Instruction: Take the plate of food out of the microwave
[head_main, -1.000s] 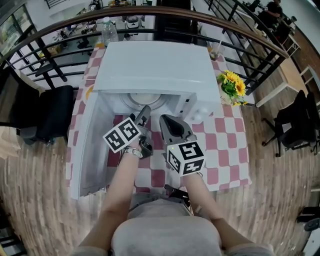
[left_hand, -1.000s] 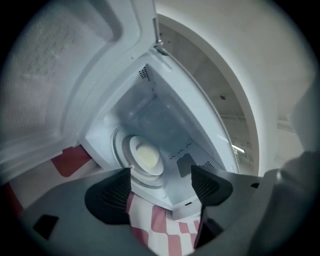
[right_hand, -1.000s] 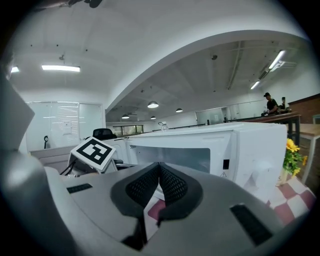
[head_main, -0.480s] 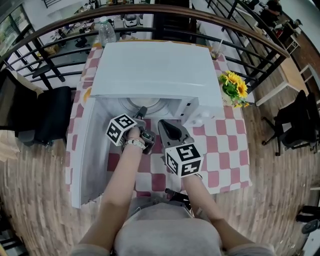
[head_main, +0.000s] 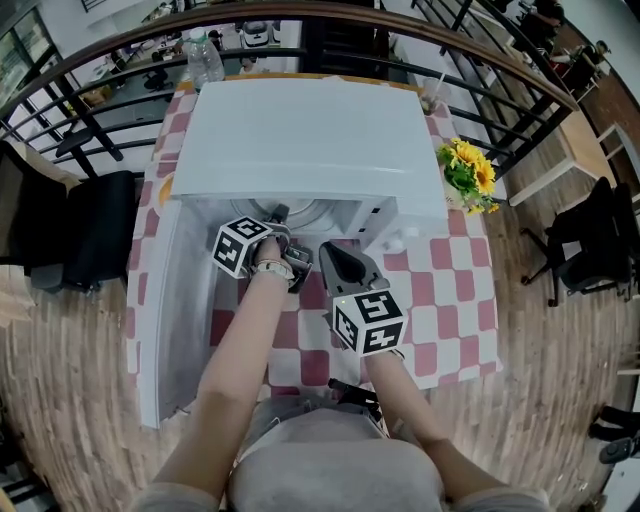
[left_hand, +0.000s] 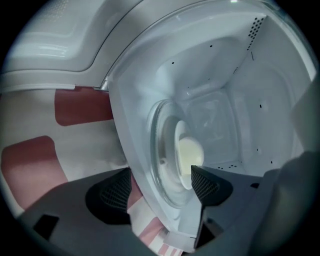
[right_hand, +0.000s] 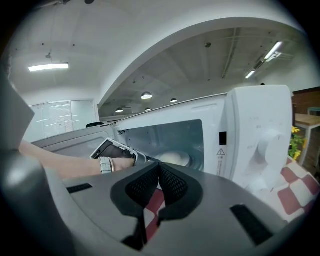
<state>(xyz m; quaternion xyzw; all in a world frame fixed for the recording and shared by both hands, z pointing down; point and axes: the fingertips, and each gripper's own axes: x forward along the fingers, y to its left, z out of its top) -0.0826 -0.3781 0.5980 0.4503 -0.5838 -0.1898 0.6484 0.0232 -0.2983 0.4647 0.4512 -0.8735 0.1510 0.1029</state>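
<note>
A table covered in a red and white checked cloth carries a white microwave, whose door hangs wide open to the person's left. The left gripper reaches into the mouth of the oven, its fingers spread wide with nothing gripped: one sits outside over the cloth and the other inside, with the front edge of the oven floor between them. The right gripper hangs just in front of the microwave, over the cloth, its fingers pressed together and holding nothing. Inside the oven lies a glass turntable, and on it a white plate bearing a pale mound of food.
</note>
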